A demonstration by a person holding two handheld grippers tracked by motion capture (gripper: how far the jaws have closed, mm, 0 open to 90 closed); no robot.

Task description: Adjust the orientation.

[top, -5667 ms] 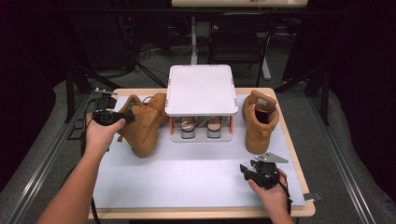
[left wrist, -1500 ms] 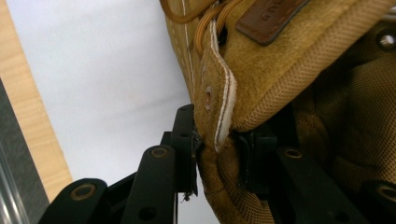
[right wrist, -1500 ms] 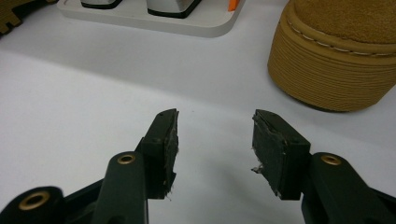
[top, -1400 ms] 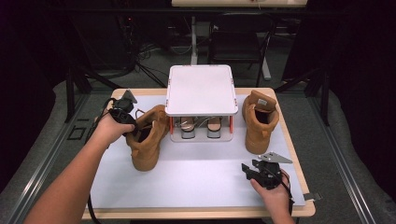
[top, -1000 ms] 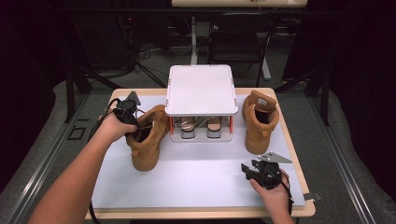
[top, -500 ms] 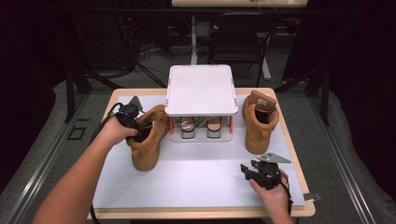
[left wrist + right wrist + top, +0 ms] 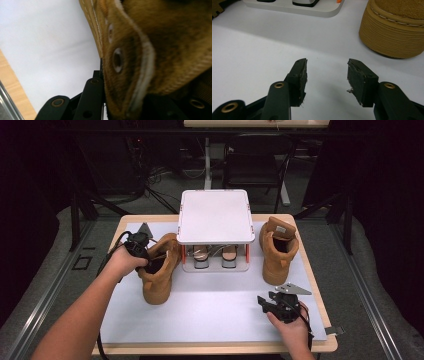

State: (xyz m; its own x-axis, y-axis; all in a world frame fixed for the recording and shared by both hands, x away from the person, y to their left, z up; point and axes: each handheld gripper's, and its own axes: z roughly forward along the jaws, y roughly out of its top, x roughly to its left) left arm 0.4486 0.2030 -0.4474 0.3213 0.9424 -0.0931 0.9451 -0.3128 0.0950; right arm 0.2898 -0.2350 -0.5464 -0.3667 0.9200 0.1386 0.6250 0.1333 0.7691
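Observation:
A tan suede boot (image 7: 159, 279) stands left of the rack, toe toward the table's front. My left gripper (image 7: 143, 253) is at its collar, and its jaws have just been closing. In the left gripper view the eyeleted edge of that boot (image 7: 140, 50) sits pinched between the jaws, pressed against the left finger (image 7: 93, 92). A second tan boot (image 7: 278, 252) stands right of the rack. My right gripper (image 7: 267, 302) rests near the front right, open, with nothing between its pads (image 7: 327, 75); the second boot's ribbed sole (image 7: 397, 37) lies ahead to its right.
A white two-level shoe rack (image 7: 215, 217) stands at the back centre with a pair of shoes (image 7: 215, 255) under its top shelf. A white mat (image 7: 210, 312) covers the wooden table (image 7: 320, 342). The rack's base (image 7: 294, 6) is at the top of the right gripper view.
My left hand has edged right onto the boot's collar and its jaws have narrowed on the leather. Earlier the boot was turned and set upright. The right hand has stayed put.

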